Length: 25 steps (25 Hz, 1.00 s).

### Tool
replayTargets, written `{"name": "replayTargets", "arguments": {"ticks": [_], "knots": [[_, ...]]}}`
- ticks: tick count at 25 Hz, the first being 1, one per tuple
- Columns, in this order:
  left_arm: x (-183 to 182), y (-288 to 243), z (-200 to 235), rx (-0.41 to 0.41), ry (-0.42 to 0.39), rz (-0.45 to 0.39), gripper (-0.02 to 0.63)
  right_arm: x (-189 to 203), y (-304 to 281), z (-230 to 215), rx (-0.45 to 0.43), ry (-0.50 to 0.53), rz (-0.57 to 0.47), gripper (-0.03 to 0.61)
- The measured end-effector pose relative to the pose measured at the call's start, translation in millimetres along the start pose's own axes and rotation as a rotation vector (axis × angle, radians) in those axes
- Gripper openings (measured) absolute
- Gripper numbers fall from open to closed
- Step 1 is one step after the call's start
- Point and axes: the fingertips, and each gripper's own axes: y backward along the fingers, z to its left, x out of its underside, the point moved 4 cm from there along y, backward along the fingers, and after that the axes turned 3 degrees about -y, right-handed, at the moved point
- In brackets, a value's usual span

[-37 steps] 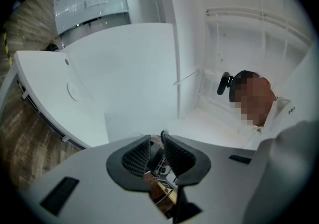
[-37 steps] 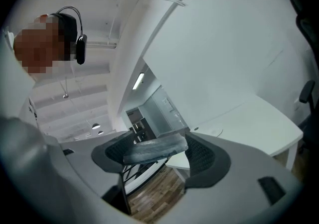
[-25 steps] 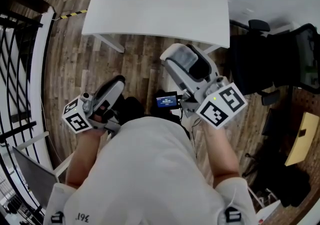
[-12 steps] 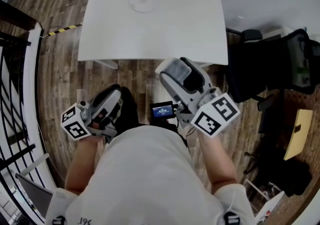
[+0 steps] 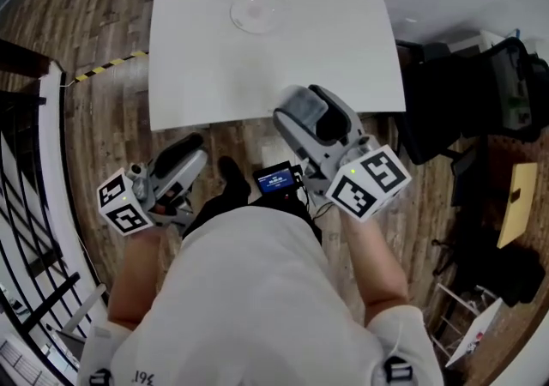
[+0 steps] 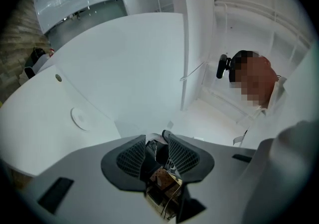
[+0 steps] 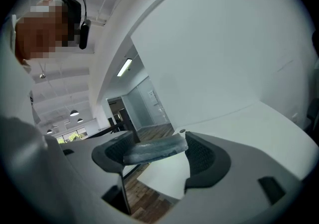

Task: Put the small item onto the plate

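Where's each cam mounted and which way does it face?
Head view: on the person's head, looking steeply down at table and plate; torso, arms, left gripper, right gripper show.
Left gripper view: on the left gripper, looking along slightly parted, empty jaws over the table; head at right.
Right gripper view: on the right gripper, tilted up at a wall; jaws clamp the item; head upper left.
Shared: head and left gripper views both show the plate.
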Motion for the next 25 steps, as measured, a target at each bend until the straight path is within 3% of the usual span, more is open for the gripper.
{"name": "replayTargets", "arguments": {"ticks": [6, 13, 25], "knots": [[-18.5, 12.5, 18.9, 0.045, 0.036, 0.015, 0.126, 2.1, -25.6, 4.0, 0.061, -0.004, 0.0, 0.316], [-22.1, 12.6, 35.3, 0.043, 0.067, 0.015, 0.126, 9.1, -43.3, -9.3, 0.089, -0.021, 0.028, 0.316], [-24.3, -12.0, 57.4, -0.039, 0.066, -0.042, 0.124, 0.0, -88.6, -45.7, -0.012, 0.012, 0.118, 0.316]]}}
